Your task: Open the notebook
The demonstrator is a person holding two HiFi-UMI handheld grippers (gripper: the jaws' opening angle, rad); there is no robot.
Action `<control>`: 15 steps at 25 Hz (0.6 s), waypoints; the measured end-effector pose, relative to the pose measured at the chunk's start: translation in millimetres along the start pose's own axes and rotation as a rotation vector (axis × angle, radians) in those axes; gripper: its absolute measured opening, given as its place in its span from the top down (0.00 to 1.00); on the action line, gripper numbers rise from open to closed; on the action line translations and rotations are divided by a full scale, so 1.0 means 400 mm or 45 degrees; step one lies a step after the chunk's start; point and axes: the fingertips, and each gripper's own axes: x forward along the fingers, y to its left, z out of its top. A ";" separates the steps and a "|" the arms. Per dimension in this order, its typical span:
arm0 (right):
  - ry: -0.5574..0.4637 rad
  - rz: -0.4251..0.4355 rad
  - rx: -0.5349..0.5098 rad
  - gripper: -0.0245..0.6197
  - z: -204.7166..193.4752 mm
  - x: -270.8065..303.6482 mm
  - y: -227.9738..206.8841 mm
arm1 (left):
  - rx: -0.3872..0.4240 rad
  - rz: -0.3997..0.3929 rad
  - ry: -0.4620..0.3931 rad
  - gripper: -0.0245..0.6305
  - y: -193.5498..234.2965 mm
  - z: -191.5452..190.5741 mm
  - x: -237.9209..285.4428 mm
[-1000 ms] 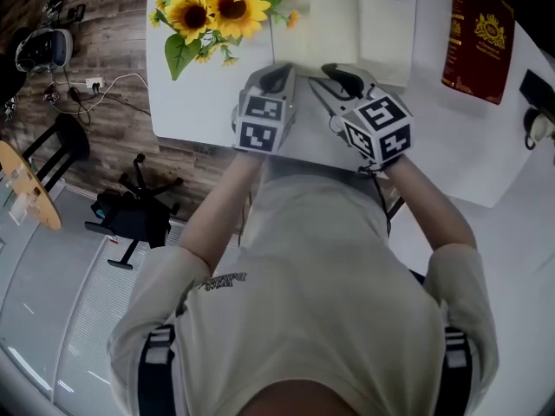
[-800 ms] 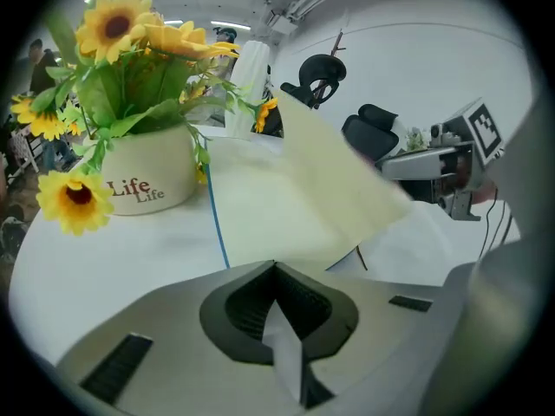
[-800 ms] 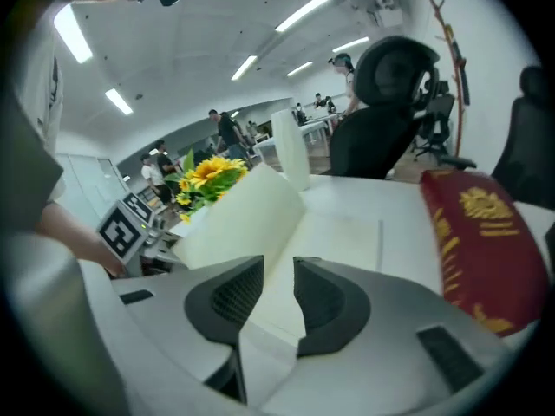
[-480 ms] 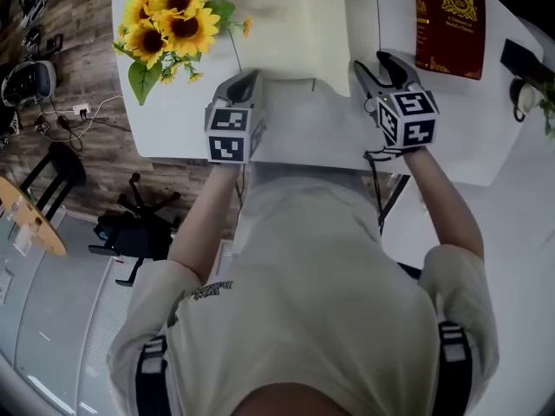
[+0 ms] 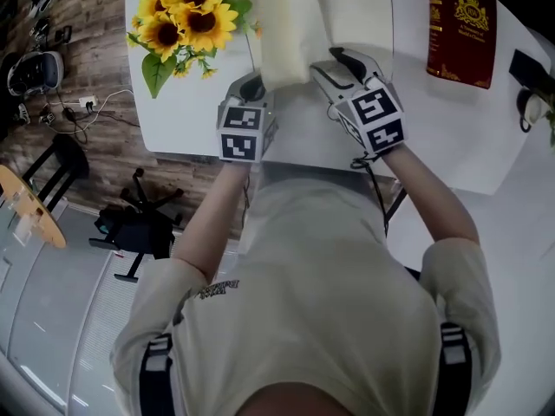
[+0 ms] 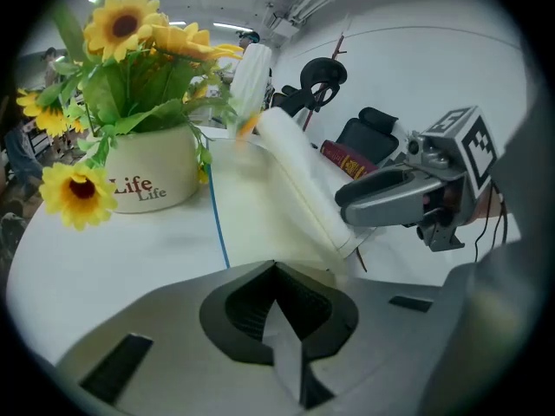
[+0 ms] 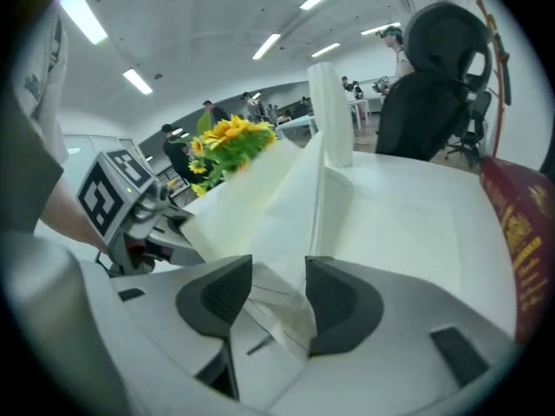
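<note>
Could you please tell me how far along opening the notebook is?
Partly done: the notebook is open, one side lying flat. In hand: a sheaf of pages stands raised, its edge between the right gripper's closing jaws. Left: laying that sheaf flat.

Head view: top edge cuts off the red book [image 5: 460, 26] and the lifted pages [image 5: 284, 29]; those pages hide the left half of the notebook [image 5: 357, 20]. The person's torso [image 5: 312, 302] covers the near edge of the tabletop [image 5: 178, 115]. A dark object [image 5: 531, 69] at right edge is clipped, can't identify. Left gripper view: lifted pages blurred. Right gripper view: background people [image 7: 171, 146] too small.
</note>
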 end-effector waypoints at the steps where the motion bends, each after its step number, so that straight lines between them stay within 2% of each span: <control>1: -0.031 0.046 -0.023 0.65 0.024 0.006 0.033 | -0.003 -0.001 -0.003 0.96 0.001 0.000 -0.001; 5: -0.083 0.194 -0.175 0.65 0.075 0.020 0.150 | -0.025 -0.013 -0.022 0.96 0.003 -0.003 -0.010; 9: -0.040 0.315 -0.268 0.65 0.060 0.052 0.235 | -0.056 -0.005 -0.029 0.96 0.013 -0.013 -0.029; 13: -0.020 0.395 -0.427 0.68 0.043 0.081 0.295 | -0.107 0.029 -0.020 0.96 0.045 -0.046 -0.063; 15: -0.001 0.468 -0.407 0.70 0.030 0.096 0.320 | -0.121 0.037 -0.010 0.96 0.061 -0.067 -0.079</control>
